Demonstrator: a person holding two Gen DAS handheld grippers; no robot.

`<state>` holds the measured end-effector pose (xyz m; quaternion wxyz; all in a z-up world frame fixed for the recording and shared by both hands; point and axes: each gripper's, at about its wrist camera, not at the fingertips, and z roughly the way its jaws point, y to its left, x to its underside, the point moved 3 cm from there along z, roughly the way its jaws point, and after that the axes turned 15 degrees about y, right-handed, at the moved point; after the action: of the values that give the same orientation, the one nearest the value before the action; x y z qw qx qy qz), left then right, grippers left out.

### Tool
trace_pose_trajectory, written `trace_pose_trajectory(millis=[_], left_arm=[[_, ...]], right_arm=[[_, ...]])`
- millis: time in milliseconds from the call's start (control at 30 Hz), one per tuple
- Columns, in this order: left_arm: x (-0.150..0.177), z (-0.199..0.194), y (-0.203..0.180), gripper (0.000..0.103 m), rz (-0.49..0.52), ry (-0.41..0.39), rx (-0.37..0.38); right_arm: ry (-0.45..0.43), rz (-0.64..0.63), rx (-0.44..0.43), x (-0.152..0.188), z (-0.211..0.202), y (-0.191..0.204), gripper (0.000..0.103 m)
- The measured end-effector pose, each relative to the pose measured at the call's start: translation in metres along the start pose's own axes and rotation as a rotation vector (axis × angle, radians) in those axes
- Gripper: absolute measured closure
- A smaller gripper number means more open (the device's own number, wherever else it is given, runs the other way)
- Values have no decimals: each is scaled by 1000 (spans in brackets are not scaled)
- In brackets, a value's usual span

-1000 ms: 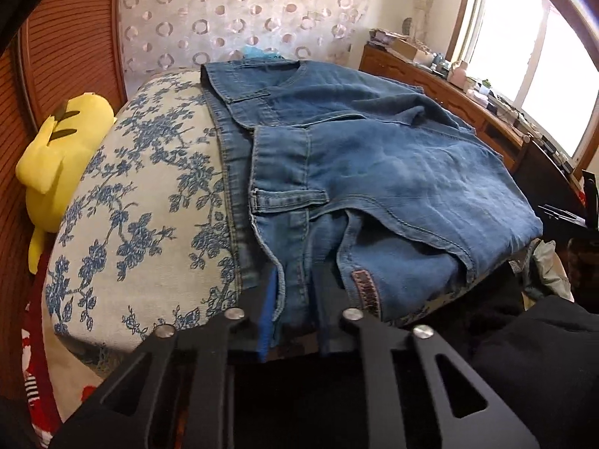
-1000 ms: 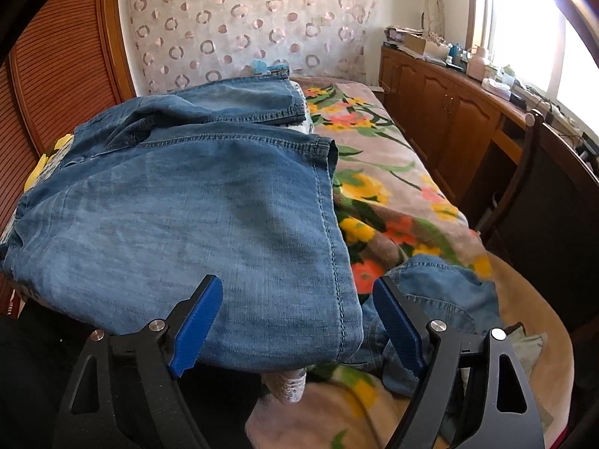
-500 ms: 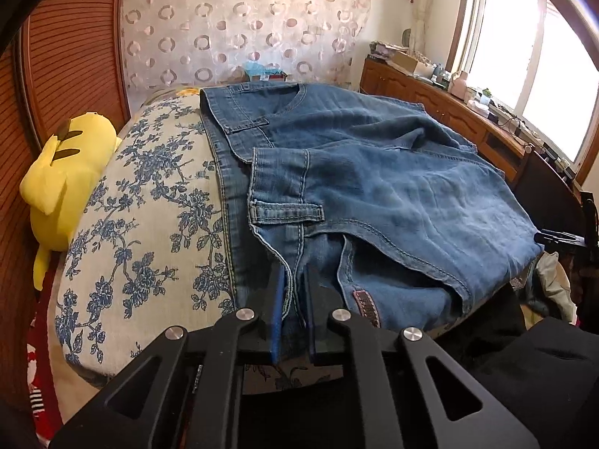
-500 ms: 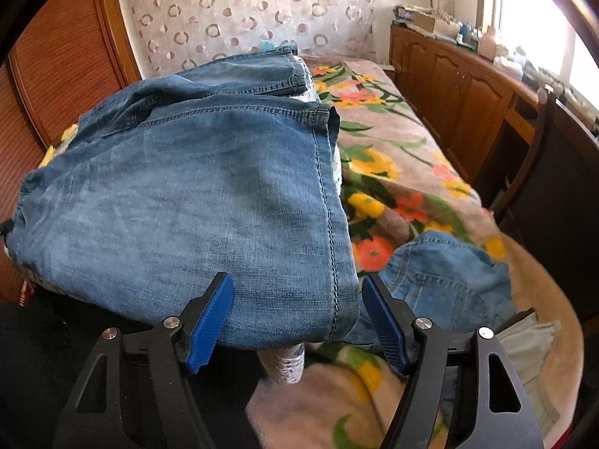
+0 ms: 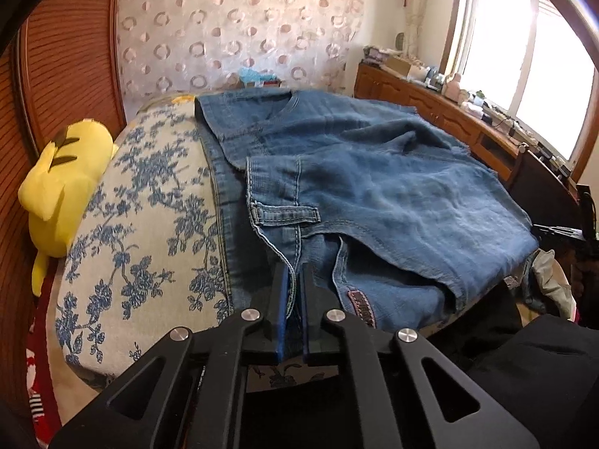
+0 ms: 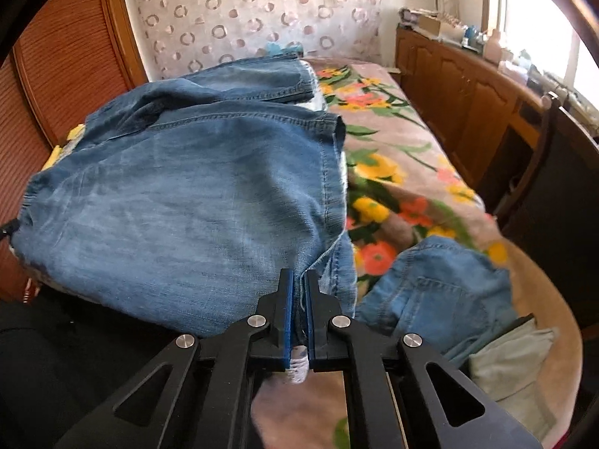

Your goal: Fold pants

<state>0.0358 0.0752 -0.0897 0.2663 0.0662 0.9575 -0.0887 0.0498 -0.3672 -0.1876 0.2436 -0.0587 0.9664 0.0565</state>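
Note:
Blue denim pants (image 5: 374, 194) lie folded on the bed, waistband end with belt loop and leather patch nearest my left gripper. My left gripper (image 5: 294, 280) is shut on the near waistband edge of the pants. In the right wrist view the same pants (image 6: 187, 202) spread from the left. My right gripper (image 6: 297, 284) is shut on their near right corner, at the side seam. The cloth between the pads hides how deep each grip goes.
A blue-flowered pillow (image 5: 142, 217) and a yellow plush toy (image 5: 63, 187) lie left of the pants. A second pair of jeans (image 6: 441, 292) and a pale cloth (image 6: 505, 359) lie on the flowered blanket (image 6: 393, 172). A wooden sideboard (image 6: 468, 93) and a chair (image 6: 554, 187) stand at right.
My right gripper moved in and closed from wide open onto the near right corner of the pants. My left gripper stayed shut on the waistband and pulled back slightly.

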Motion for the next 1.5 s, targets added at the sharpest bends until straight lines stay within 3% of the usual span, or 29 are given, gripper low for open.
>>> trace_pose_trajectory(millis=[567, 700, 867, 1033, 1133, 1267, 1367, 1500], left_arm=[[-24, -76, -1, 98, 19, -173, -11], [-41, -68, 3, 98, 23, -180, -55], [-66, -62, 9, 99, 35, -185, -55], [-59, -52, 11, 99, 35, -143, -33], [-42, -42, 17, 87, 17, -93, -21], [-15, -21, 28, 58, -9, -22, -29], [1, -7, 36, 51, -42, 28, -2], [17, -3, 30, 51, -48, 40, 34]], right_arm=[[-281, -106, 49, -24, -98, 26, 101], [-325, -112, 46, -32, -91, 27, 101], [-349, -126, 24, -42, -74, 32, 101], [-332, -156, 35, -46, -55, 38, 101], [-313, -156, 37, -40, -46, 35, 101], [-294, -152, 43, -36, -40, 35, 101], [-277, -149, 47, -32, -36, 34, 100], [-262, -141, 54, -39, -34, 36, 101]])
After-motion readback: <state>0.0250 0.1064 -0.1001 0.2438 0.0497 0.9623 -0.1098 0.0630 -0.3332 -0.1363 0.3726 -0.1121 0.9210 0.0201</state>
